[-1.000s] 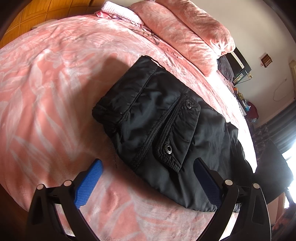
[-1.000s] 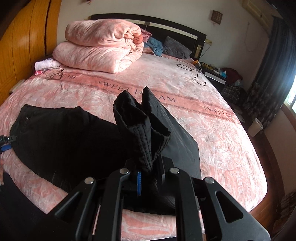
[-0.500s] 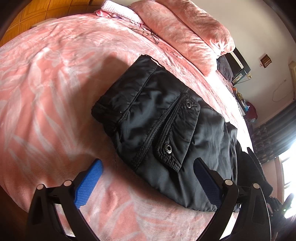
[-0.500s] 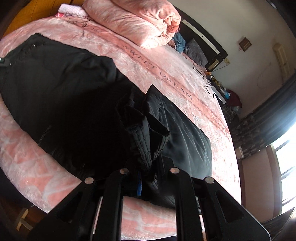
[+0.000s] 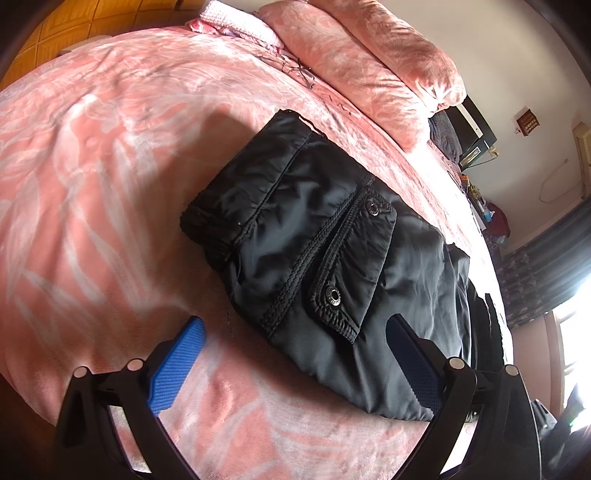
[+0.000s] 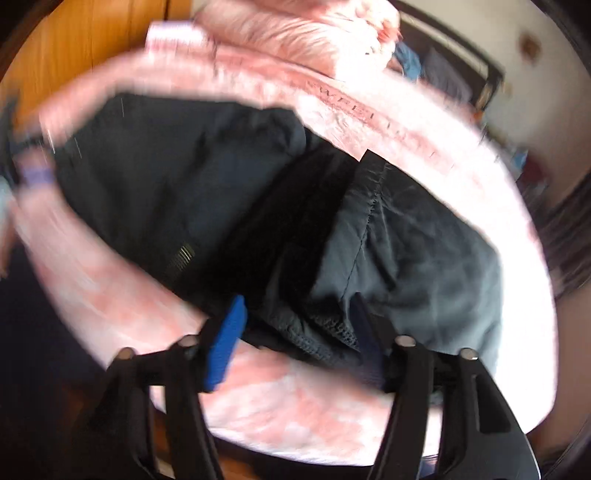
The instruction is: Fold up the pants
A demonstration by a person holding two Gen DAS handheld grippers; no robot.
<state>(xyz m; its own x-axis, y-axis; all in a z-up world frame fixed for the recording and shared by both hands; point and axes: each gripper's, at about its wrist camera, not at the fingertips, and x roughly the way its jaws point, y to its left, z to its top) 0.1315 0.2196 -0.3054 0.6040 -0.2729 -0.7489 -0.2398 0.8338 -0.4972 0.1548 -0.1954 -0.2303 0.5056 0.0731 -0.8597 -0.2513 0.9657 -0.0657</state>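
Black padded pants [image 5: 317, 251] lie on the pink bed, waistband and snap pocket toward my left gripper [image 5: 295, 354]. That gripper is open and empty, hovering just above the bed at the near edge of the pants. In the blurred right wrist view the pants [image 6: 406, 251] lie with the leg end laid over toward the waist. My right gripper [image 6: 295, 332] is open, its blue pads either side of the cuff [image 6: 310, 332], which rests on the bed.
The pink bedspread [image 5: 92, 166] covers the bed. A rolled pink duvet [image 5: 369, 62] and a folded pink cloth [image 5: 236, 22] lie at the head. Eyeglasses [image 5: 295, 70] lie near them. Orange wooden panelling [image 6: 74, 44] stands at left. The bed edge is just below both grippers.
My right gripper carried the cuff left toward the waist, lowered it and opened, letting the cuff go. My left gripper stayed open in place.
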